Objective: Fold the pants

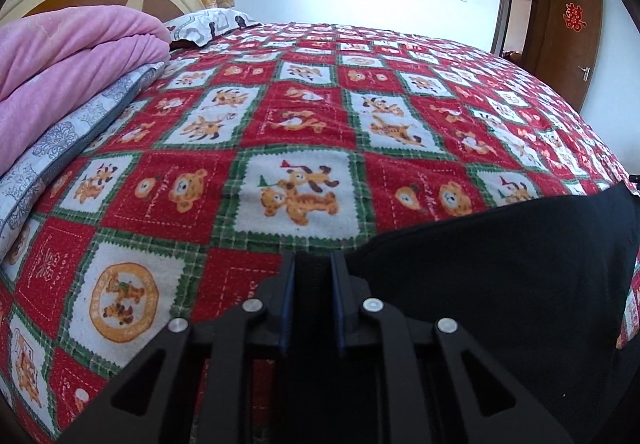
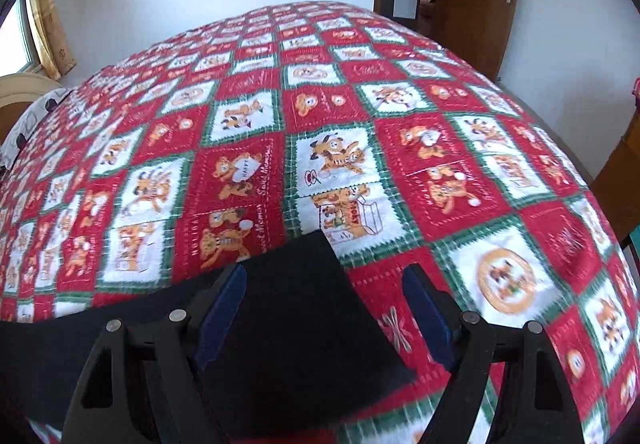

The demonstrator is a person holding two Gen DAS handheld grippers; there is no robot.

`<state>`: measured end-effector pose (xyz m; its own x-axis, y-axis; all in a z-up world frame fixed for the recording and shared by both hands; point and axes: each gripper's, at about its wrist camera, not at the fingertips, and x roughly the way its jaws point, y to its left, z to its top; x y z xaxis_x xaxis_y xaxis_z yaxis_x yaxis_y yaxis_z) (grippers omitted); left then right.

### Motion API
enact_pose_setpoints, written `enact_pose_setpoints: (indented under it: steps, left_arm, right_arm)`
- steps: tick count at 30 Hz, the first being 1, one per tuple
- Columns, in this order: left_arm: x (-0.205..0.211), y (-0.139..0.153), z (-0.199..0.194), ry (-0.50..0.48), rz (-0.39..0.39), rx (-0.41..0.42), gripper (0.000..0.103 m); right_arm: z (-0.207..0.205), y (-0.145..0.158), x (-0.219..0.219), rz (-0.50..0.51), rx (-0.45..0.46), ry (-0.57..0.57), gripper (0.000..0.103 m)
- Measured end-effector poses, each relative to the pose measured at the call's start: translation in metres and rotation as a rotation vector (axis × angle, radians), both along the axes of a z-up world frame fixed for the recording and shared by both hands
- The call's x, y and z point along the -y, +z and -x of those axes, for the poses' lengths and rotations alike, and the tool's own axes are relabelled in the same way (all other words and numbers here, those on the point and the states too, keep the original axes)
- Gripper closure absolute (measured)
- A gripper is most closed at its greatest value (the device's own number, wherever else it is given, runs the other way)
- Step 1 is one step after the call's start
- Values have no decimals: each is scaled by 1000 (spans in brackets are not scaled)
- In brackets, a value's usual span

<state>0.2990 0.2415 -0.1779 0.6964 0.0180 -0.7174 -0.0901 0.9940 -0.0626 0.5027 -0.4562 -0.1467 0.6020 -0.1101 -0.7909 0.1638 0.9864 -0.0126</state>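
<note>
Black pants [image 2: 296, 324] between the spread right hand-held gripper [image 2: 324, 284] fingers, over patterned bedspread [image 2: 360, 104].

Black pants [image 1: 500, 276], flat on the red patchwork bedspread [image 1: 304, 116], one corner forward.

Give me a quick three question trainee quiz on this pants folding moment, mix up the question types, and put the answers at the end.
1. True or false: the left gripper has its fingers drawn close together on black fabric of the pants.
2. Multiple choice: what lies stacked at the left of the bed in the left wrist view? A) a pink blanket B) a yellow towel C) a cardboard box
3. Fill in: the right gripper has its fingers spread ____, with a corner of the pants lying between them.

Key
1. True.
2. A, the pink blanket, on the red patterned bedspread.
3. Apart (open).
</note>
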Motion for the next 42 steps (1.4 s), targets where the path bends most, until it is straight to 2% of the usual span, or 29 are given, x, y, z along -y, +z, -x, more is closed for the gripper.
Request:
enact_pose_setpoints:
  steps: [8, 10, 11, 13, 14, 16, 18, 23, 26, 33, 42]
  left_arm:
    - [-5, -2, -1, 0, 36, -2, 86]
    - [-5, -2, -2, 0, 42, -2, 86]
    - [-5, -2, -2, 0, 43, -3, 86]
    - [-5, -3, -3, -4, 51, -7, 86]
    - [-6, -3, -4, -6, 65, -10, 86]
    - [-12, -3, -4, -8, 113, -11, 86]
    - [-14, -3, -4, -9, 131, -8, 86]
    - [-7, 2, 1, -7, 88, 17, 88]
    - [-7, 8, 6, 0, 75, 39, 89]
    - [-10, 32, 20, 1, 98, 114, 89]
    - [-13, 61, 48, -24, 173, 217, 89]
  right_arm:
    - [-27, -29, 13, -13, -58, 3, 22]
    - [-28, -34, 15, -26, -59, 10, 25]
    - [-28, -35, 14, -26, -58, 19, 31]
    - [-28, -35, 12, -33, -50, 46, 52]
    - [-28, -35, 10, -46, -47, 63, 70]
    - [-29, -32, 6, -55, -47, 84, 83]
    - [-29, -30, 3, -51, -49, 91, 90]
    - [-17, -19, 5, -62, -13, 59, 95]
    - [-6, -5, 1, -34, 22, 63, 95]
    - [33, 41, -3, -11, 125, 83, 95]
    - [96, 76, 2, -29, 221, 79, 95]
